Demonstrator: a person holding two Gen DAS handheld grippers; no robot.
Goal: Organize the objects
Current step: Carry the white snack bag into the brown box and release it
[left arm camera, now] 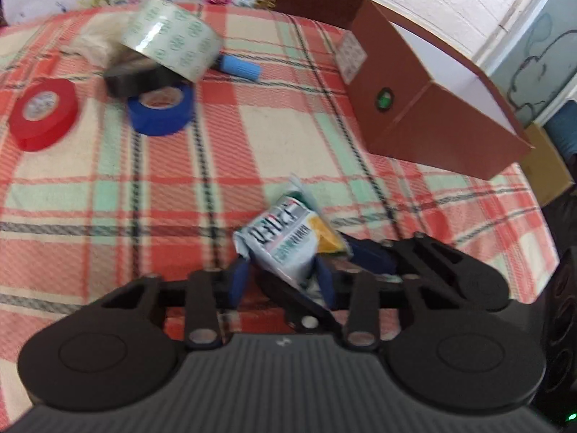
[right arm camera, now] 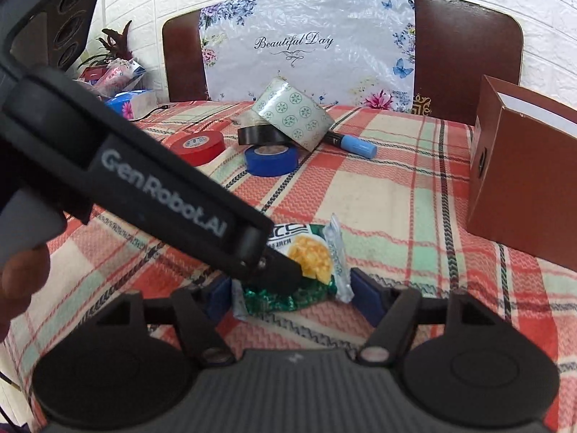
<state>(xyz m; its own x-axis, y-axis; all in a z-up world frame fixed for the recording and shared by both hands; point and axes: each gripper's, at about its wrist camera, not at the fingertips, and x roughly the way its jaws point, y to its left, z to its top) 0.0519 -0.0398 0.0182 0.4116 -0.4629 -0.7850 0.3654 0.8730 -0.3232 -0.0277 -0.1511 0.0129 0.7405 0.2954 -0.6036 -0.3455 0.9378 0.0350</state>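
Left gripper (left arm camera: 281,274) clamps the crinkled pale-blue snack packet (left arm camera: 285,241); right gripper (right arm camera: 292,290), jaws wide, straddles it on the plaid tablecloth (right arm camera: 396,195).

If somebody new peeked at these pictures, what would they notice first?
Probably the snack packet right in front, pinched in the left tool, with the right tool open around it. Behind it on the plaid tablecloth sits a heap of tape rolls: red tape, blue tape and a big patterned roll leaning on a black one. A brown box stands at the right.
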